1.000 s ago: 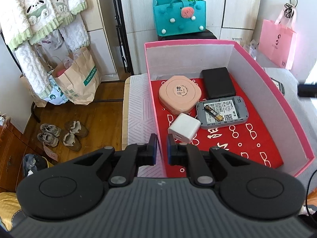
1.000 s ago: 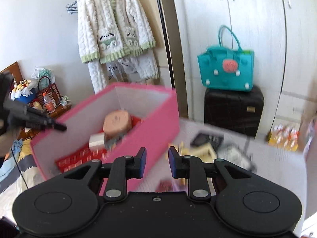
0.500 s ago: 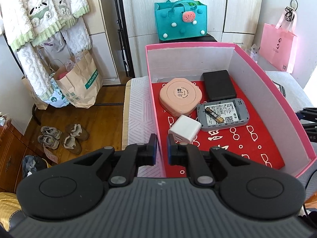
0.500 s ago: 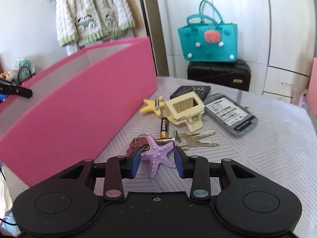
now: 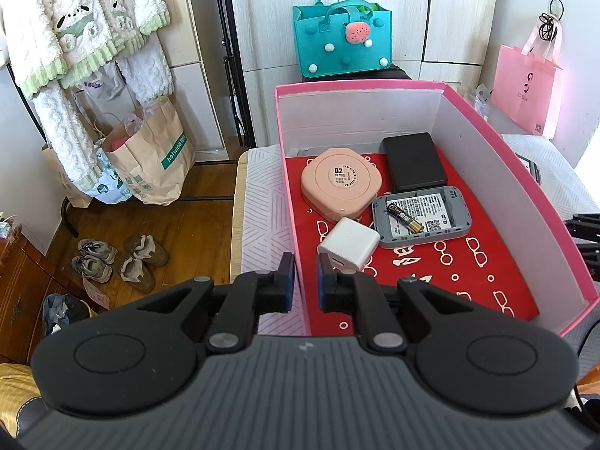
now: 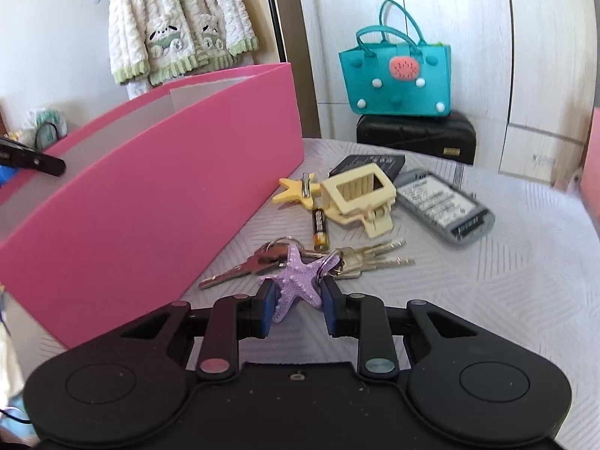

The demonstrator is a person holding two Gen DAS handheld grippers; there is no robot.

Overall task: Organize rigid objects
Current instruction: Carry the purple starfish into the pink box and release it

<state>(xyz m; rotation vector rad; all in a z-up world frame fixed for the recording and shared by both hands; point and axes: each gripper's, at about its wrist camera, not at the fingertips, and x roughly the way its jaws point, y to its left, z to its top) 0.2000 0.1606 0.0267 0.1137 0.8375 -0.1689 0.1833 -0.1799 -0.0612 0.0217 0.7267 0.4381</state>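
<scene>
My left gripper [image 5: 303, 285] is shut on the near left wall of the pink box [image 5: 525, 195]. In the box lie a pink round case [image 5: 340, 184], a black block [image 5: 414, 167], a grey device with a battery on it [image 5: 422, 221] and a white charger [image 5: 348, 243]. My right gripper [image 6: 298, 300] is low over the table beside the pink box [image 6: 150, 195]. Its jaws are closing, and the pads touch both sides of a purple starfish [image 6: 296, 281] on a key ring with keys [image 6: 367, 258].
Beyond the keys lie a battery [image 6: 319, 227], a cream hair claw [image 6: 360, 195], a yellow starfish [image 6: 292, 193], a grey cover [image 6: 446, 206] and a black card [image 6: 367, 163]. A teal bag [image 6: 393, 75] stands on a black case behind the table. Shoes [image 5: 120, 258] sit on the floor at left.
My right gripper came down from above the box to the tabletop, and its jaws widened and then closed around the purple starfish. The left gripper and the box stayed put.
</scene>
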